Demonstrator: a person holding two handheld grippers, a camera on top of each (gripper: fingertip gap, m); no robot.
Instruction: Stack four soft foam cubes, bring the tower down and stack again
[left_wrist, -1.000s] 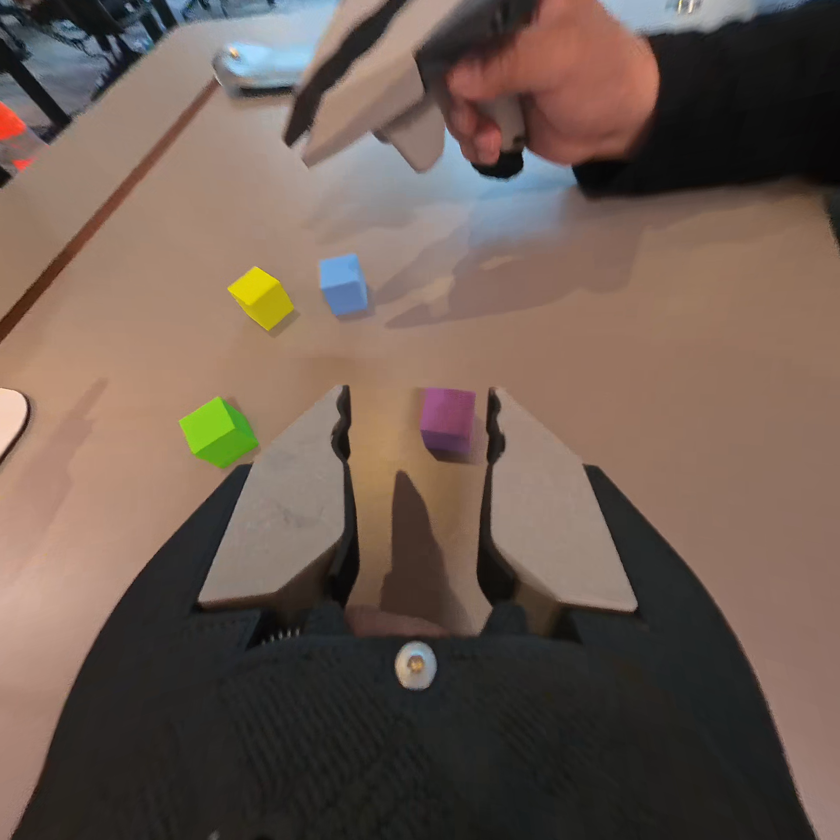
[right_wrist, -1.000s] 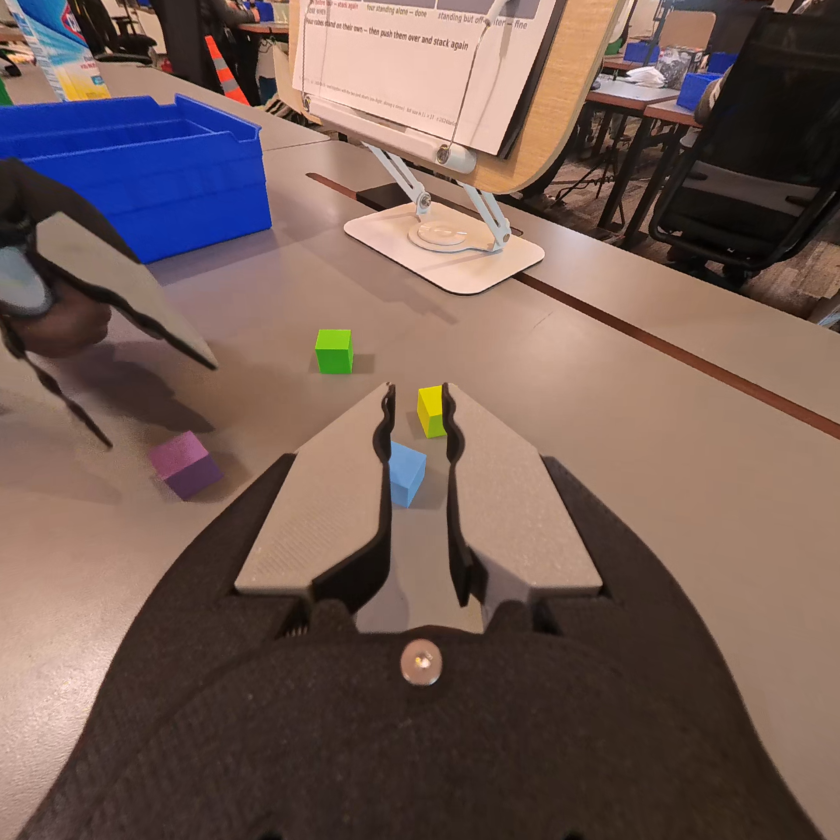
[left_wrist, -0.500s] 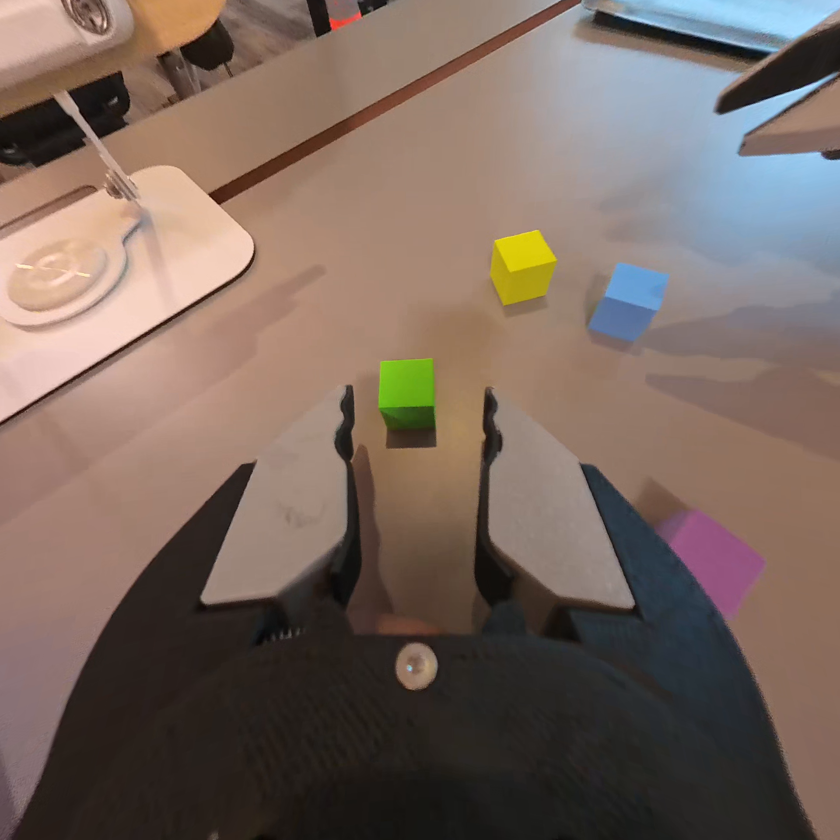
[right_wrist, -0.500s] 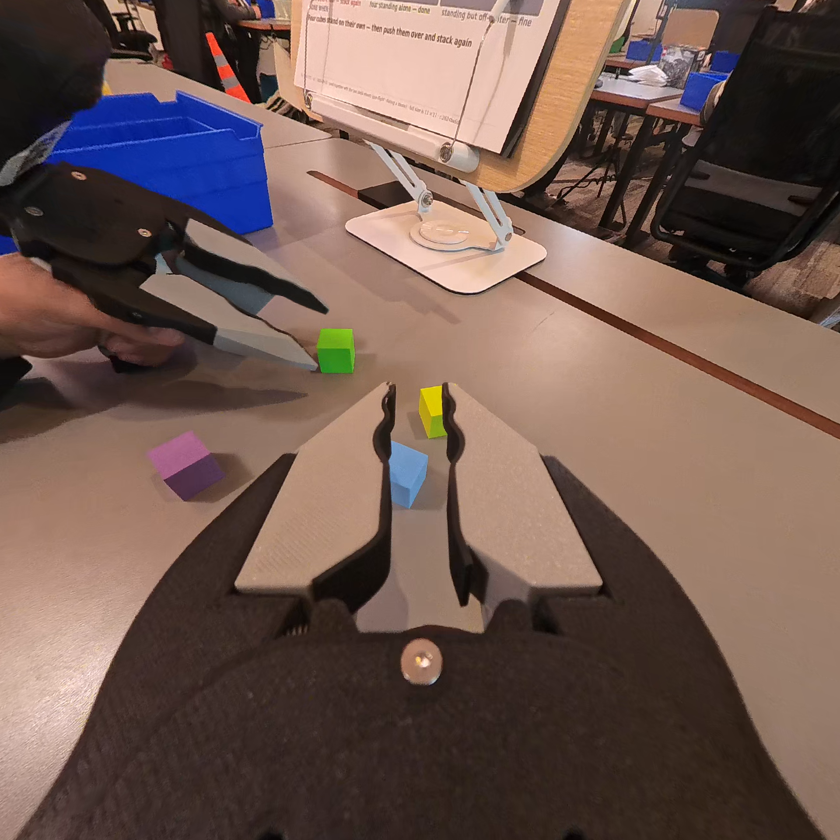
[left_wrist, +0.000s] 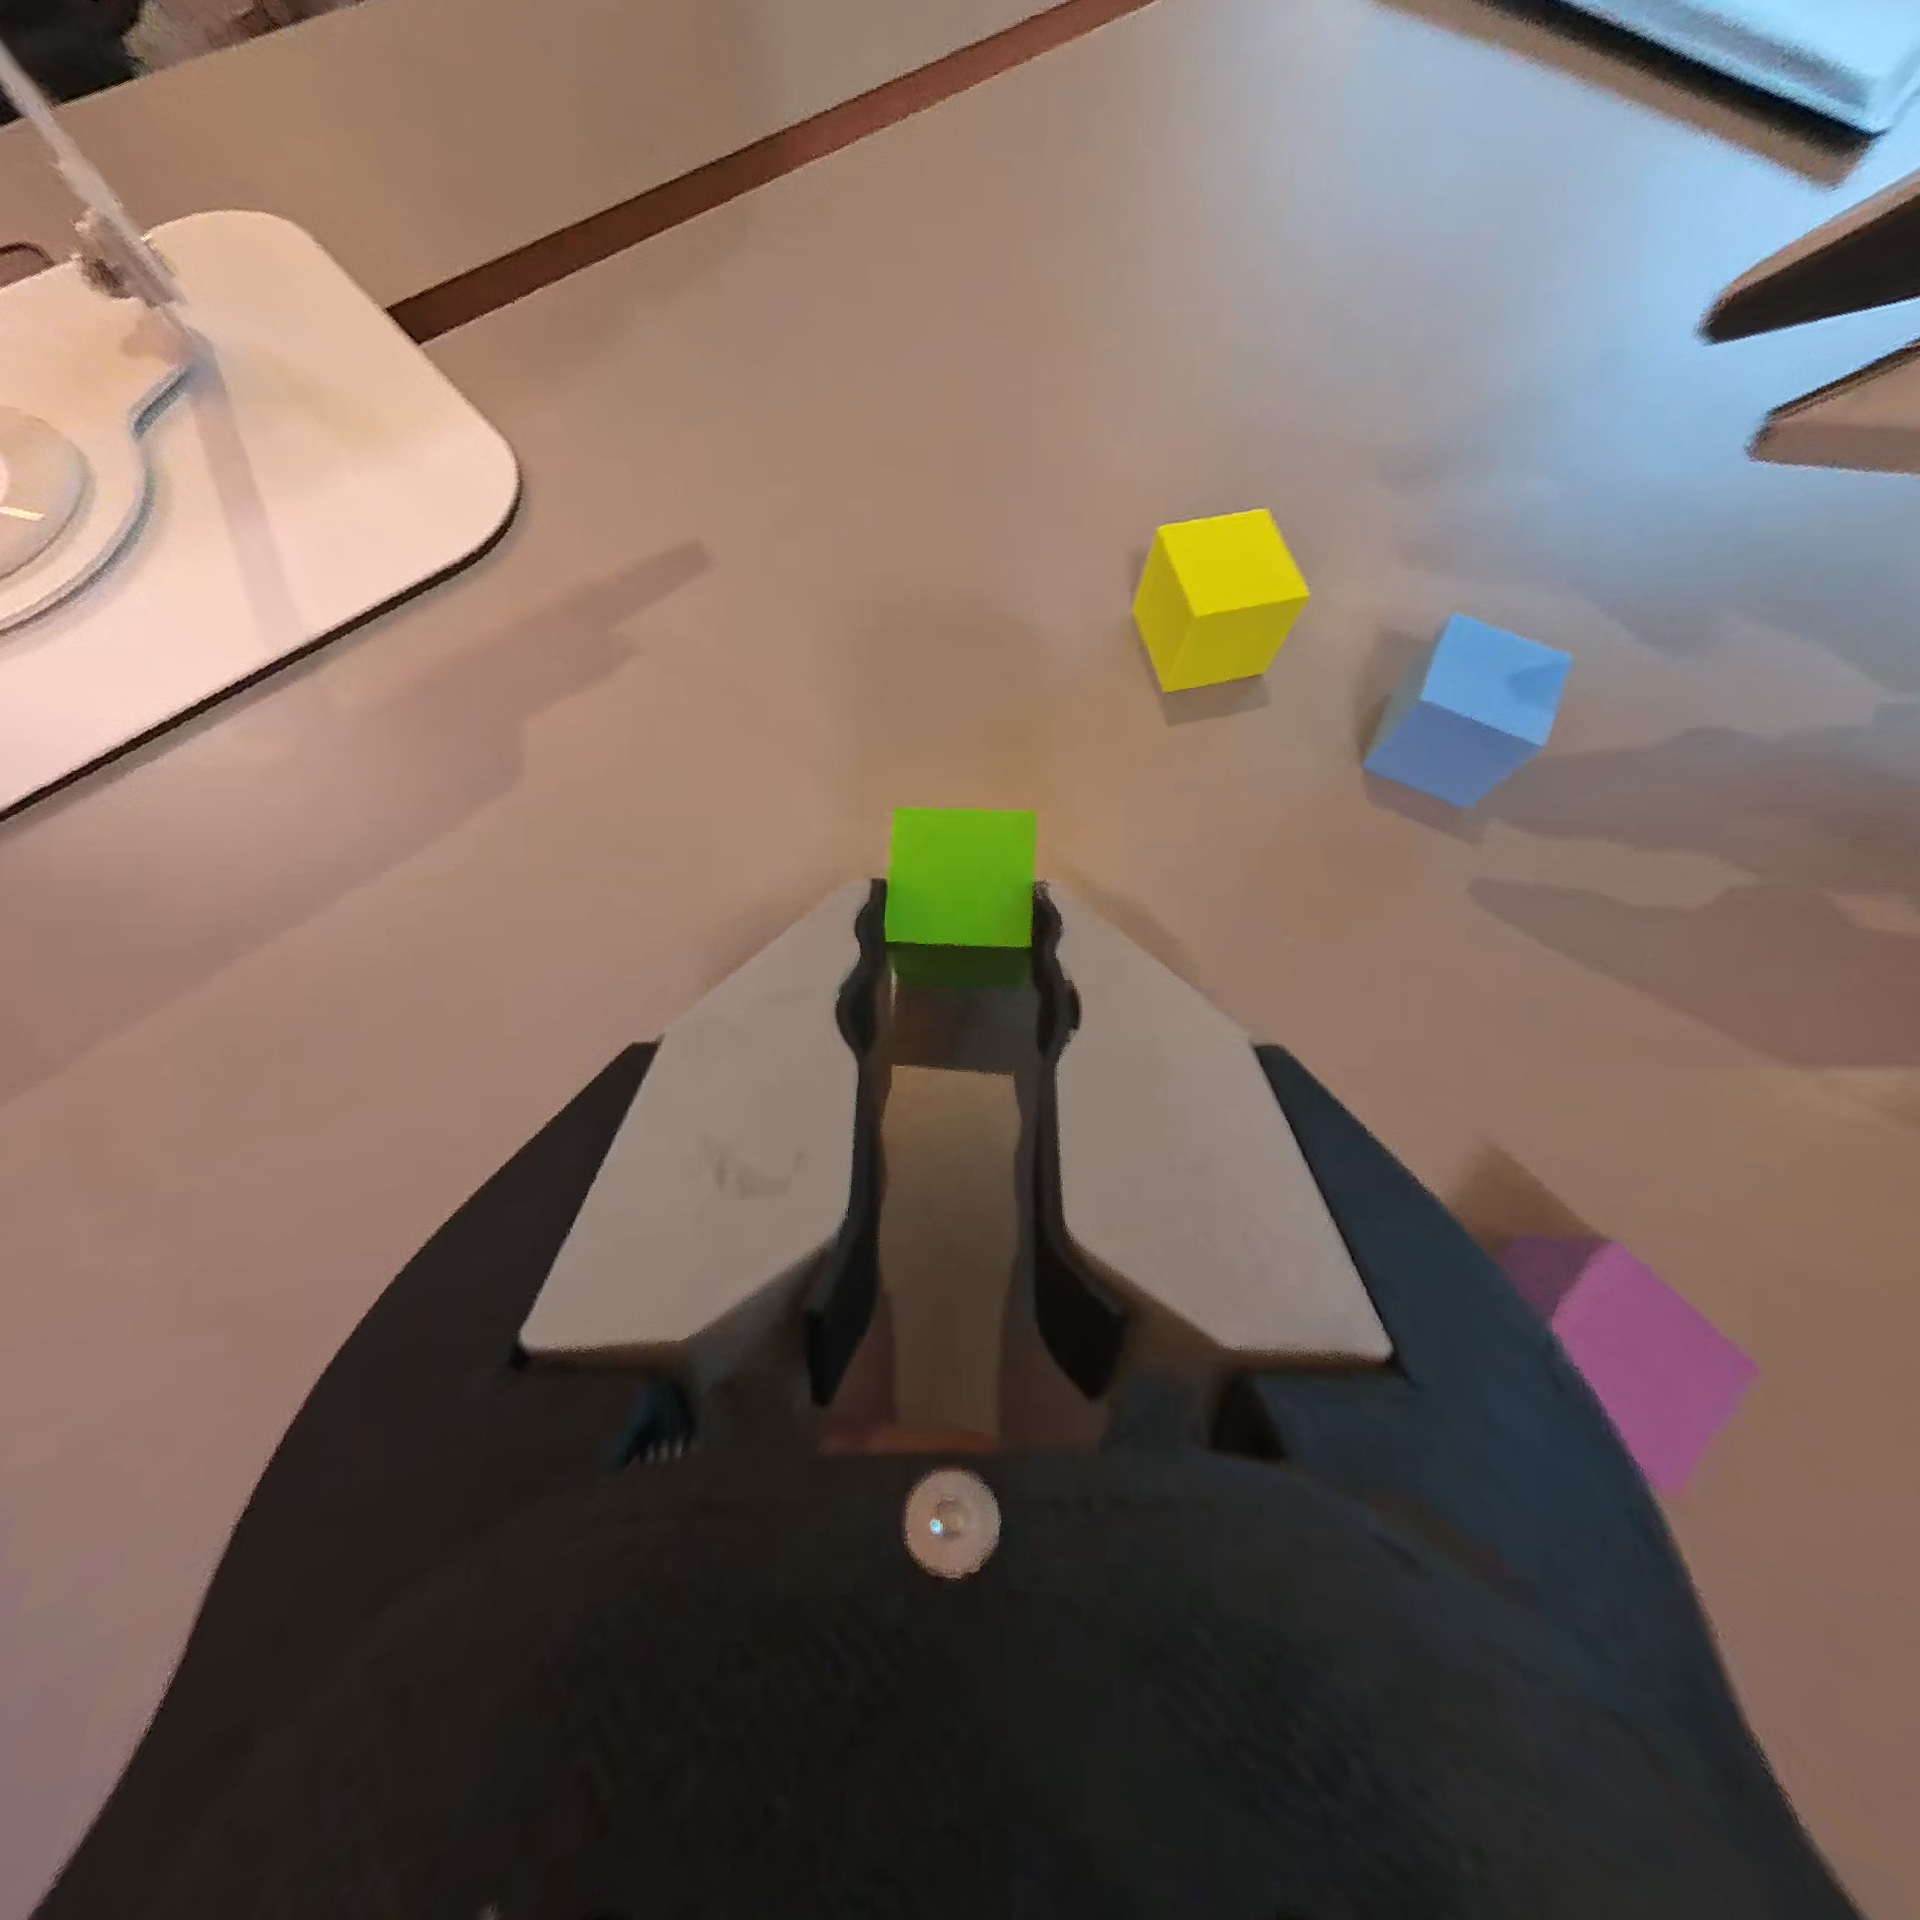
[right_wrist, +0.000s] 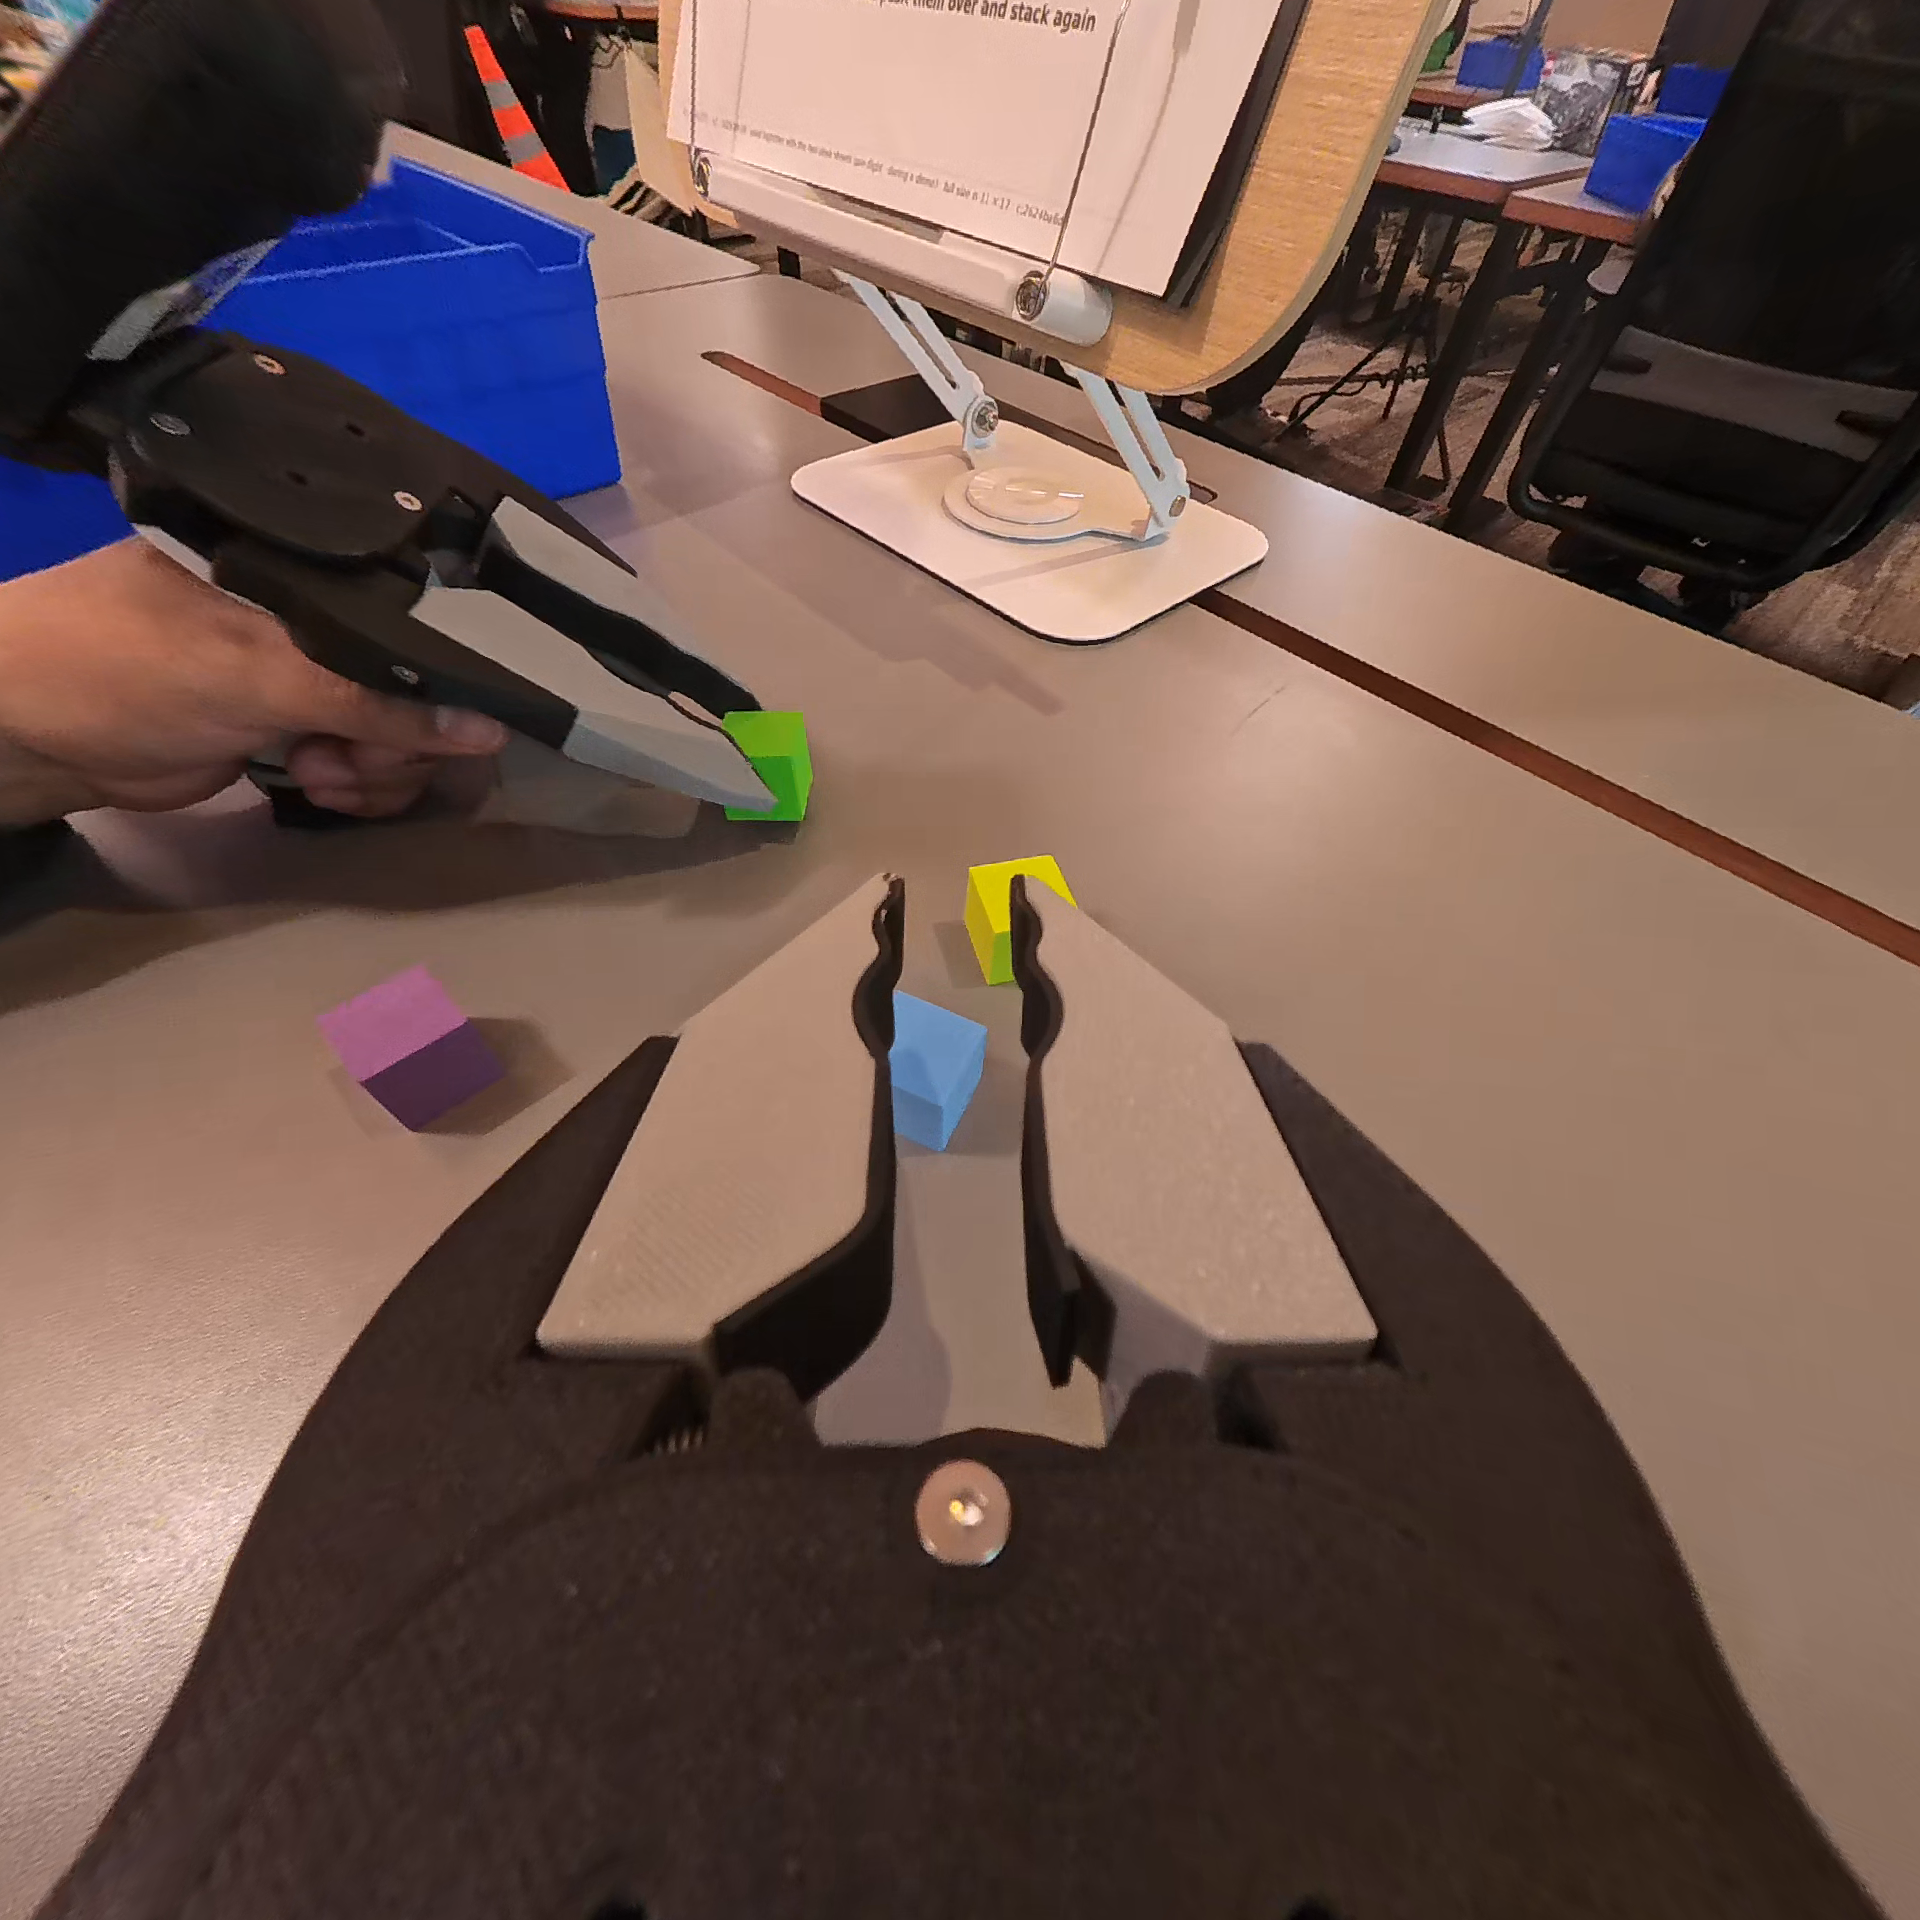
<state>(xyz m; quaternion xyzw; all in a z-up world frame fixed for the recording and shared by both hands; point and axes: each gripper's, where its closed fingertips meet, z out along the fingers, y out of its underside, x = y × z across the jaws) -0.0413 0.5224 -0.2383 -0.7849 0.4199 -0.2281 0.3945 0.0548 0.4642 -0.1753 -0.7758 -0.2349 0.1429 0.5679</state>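
Four foam cubes lie apart on the grey table. My left gripper (left_wrist: 958, 906) is shut on the green cube (left_wrist: 963, 878), which rests on the table; the right wrist view shows this from the side, with the left gripper (right_wrist: 756, 754) around the green cube (right_wrist: 781, 758). The yellow cube (left_wrist: 1221, 597) and blue cube (left_wrist: 1470, 707) lie to its right, the purple cube (left_wrist: 1652, 1351) nearer. My right gripper (right_wrist: 956, 888) is slightly open and empty, hovering above the blue cube (right_wrist: 935, 1065), with the yellow cube (right_wrist: 992, 914) just beyond its tips and the purple cube (right_wrist: 410, 1044) to the left.
A document stand with a white base (right_wrist: 1039, 551) stands beyond the cubes, also at the left in the left wrist view (left_wrist: 260, 468). Blue bins (right_wrist: 447, 343) sit at the back left. A brown seam (right_wrist: 1558, 769) crosses the table. Office chairs (right_wrist: 1714, 416) stand behind. There is about 15 cm between the tips of the two grippers.
My left gripper swung from the purple cube to the green cube, moved forward and closed on it. My right gripper has stayed above the blue cube.
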